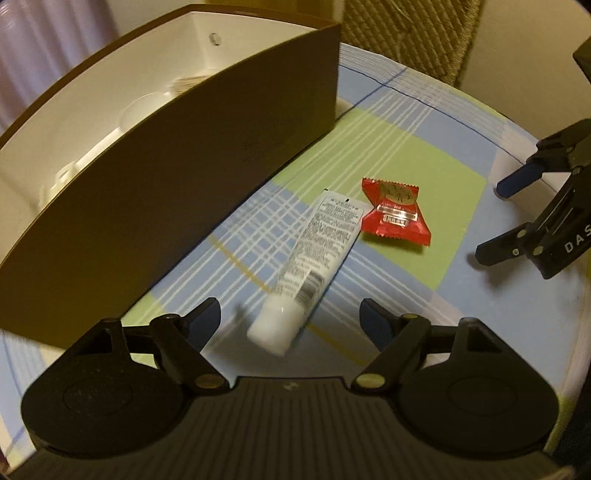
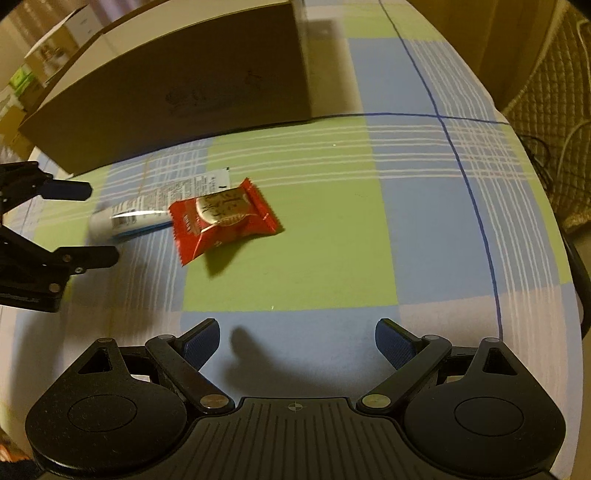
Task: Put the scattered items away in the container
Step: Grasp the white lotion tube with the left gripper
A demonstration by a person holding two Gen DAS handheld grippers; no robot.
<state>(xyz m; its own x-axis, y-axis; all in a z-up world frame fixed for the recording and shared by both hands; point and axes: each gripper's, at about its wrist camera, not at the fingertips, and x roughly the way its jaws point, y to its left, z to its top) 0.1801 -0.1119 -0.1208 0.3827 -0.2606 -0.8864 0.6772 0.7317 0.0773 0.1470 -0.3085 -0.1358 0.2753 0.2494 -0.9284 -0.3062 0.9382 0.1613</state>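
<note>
white "das" lettering [image 1: 574, 243] on the right tool [image 1: 491, 221]

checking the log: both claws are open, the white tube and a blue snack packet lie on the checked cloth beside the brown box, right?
One slip: the snack packet is red, not blue, as the right wrist view shows. The rest holds: both claws open, white tube on the checked cloth beside the brown box.

A checked cloth [image 2: 332, 240] in green, pale blue and white, crossed by thin dark blue lines, covers the tabletop. Behind it stands a woven wicker chair back [image 1: 410, 33], and a wicker basket [image 2: 550, 122] sits at the right edge (cables trail beside it). Stacked cardboard boxes [image 2: 55, 40] and a pale curtain [image 1: 44, 40] fill the background.
</note>
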